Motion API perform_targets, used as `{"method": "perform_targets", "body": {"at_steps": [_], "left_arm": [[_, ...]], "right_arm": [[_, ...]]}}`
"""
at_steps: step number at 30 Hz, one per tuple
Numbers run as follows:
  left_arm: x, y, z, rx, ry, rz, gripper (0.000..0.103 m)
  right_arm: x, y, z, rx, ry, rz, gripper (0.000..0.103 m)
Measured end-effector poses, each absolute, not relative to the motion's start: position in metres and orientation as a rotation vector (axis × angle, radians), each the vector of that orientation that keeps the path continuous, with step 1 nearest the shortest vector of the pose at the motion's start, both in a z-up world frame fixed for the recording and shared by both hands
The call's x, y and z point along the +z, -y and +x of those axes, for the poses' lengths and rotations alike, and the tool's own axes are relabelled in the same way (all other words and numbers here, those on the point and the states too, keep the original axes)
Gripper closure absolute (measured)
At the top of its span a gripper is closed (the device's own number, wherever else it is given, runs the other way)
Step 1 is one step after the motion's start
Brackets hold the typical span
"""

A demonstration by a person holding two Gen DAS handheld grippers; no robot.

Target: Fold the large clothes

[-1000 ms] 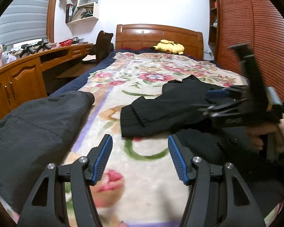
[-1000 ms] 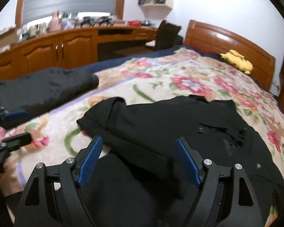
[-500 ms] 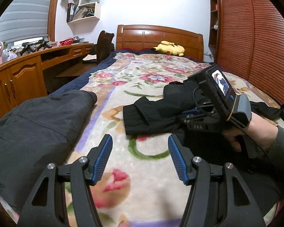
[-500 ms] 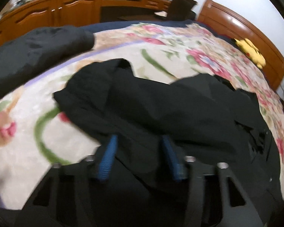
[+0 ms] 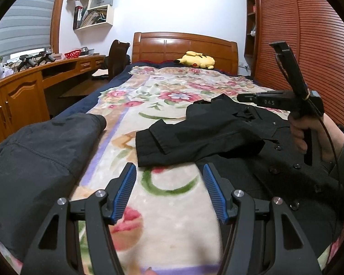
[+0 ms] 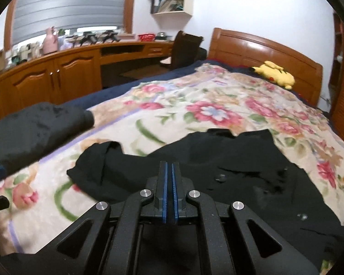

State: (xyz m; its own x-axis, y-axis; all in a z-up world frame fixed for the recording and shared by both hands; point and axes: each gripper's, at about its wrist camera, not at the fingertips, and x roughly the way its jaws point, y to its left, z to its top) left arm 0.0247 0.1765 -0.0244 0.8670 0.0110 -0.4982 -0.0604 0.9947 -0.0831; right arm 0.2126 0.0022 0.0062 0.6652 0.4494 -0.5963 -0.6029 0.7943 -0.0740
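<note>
Black coat (image 5: 217, 135): lies on the flowered blanket (image 5: 172, 91) of the bed, toward its right edge and near the foot; one sleeve is laid across the body, the buttoned front is spread flat below it.
Grey garment (image 5: 34, 155): a bulky piece at the bed's left edge, unfolded, touched by nothing.
Left tongs (image 5: 168, 192): spread, nothing between them, hovering over bare blanket just short of the coat's sleeve.
Right tongs (image 6: 169, 189): pressed together above the coat; no cloth shows between the blue pads, so I judge them empty.
Right hand (image 5: 309, 130): grips the tool's handle, raised over the coat's right side.
Done: judging by the lay, only the first sleeve fold.
Left: the other sleeve, folding the body into a compact stack, then the grey garment.
</note>
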Motion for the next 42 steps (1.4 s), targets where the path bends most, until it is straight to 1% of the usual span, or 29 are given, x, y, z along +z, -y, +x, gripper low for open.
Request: {"method": "perform_targets", "body": {"at_steps": [3,4,5,6,7,8,9,13,17,19,21,23,27,33,37,42], "left_arm": [[-0.024,-0.175,0.024,0.036,-0.516,-0.102,0.043],[-0.024,-0.174,0.024,0.038,-0.515,-0.099,0.043],[-0.024,-0.174,0.024,0.039,-0.516,-0.095,0.043],[-0.024,-0.174,0.024,0.041,-0.516,-0.093,0.043],[-0.024,-0.175,0.024,0.044,-0.517,-0.093,0.043],[-0.024,-0.176,0.023,0.047,-0.518,-0.095,0.043],[-0.024,-0.177,0.023,0.049,-0.519,-0.099,0.043],[-0.025,-0.182,0.023,0.054,-0.520,-0.106,0.043],[-0.027,-0.185,0.023,0.057,-0.526,-0.107,0.043],[-0.027,-0.185,0.024,0.060,-0.530,-0.109,0.043],[-0.027,-0.185,0.024,0.058,-0.529,-0.108,0.043],[-0.026,-0.184,0.024,0.052,-0.523,-0.106,0.043],[-0.023,-0.177,0.023,0.042,-0.513,-0.099,0.043],[-0.014,-0.158,0.022,0.015,-0.483,-0.084,0.043],[-0.008,-0.143,0.024,-0.012,-0.467,-0.077,0.043],[-0.003,-0.124,0.027,-0.045,-0.453,-0.067,0.043]], "right_arm": [[0.000,-0.002,0.217,0.616,-0.631,-0.264,0.101],[-0.003,-0.005,0.217,0.618,-0.641,-0.272,0.096],[-0.007,-0.010,0.218,0.617,-0.651,-0.282,0.078],[-0.014,-0.016,0.218,0.630,-0.674,-0.286,0.054],[-0.020,-0.022,0.218,0.647,-0.691,-0.284,0.046],[-0.026,-0.029,0.218,0.662,-0.705,-0.288,0.042],[-0.034,-0.040,0.216,0.677,-0.723,-0.312,0.042],[-0.064,-0.081,0.213,0.754,-0.806,-0.401,0.042],[-0.090,-0.112,0.209,0.771,-0.838,-0.518,0.042],[-0.101,-0.122,0.206,0.757,-0.835,-0.602,0.064],[-0.099,-0.121,0.204,0.770,-0.816,-0.602,0.098],[-0.087,-0.113,0.204,0.775,-0.783,-0.550,0.099],[-0.047,-0.081,0.205,0.759,-0.695,-0.394,0.100],[0.002,-0.022,0.205,0.652,-0.584,-0.298,0.100],[0.019,0.021,0.207,0.568,-0.572,-0.249,0.100],[0.026,0.082,0.198,0.426,-0.573,-0.207,0.100]]}}
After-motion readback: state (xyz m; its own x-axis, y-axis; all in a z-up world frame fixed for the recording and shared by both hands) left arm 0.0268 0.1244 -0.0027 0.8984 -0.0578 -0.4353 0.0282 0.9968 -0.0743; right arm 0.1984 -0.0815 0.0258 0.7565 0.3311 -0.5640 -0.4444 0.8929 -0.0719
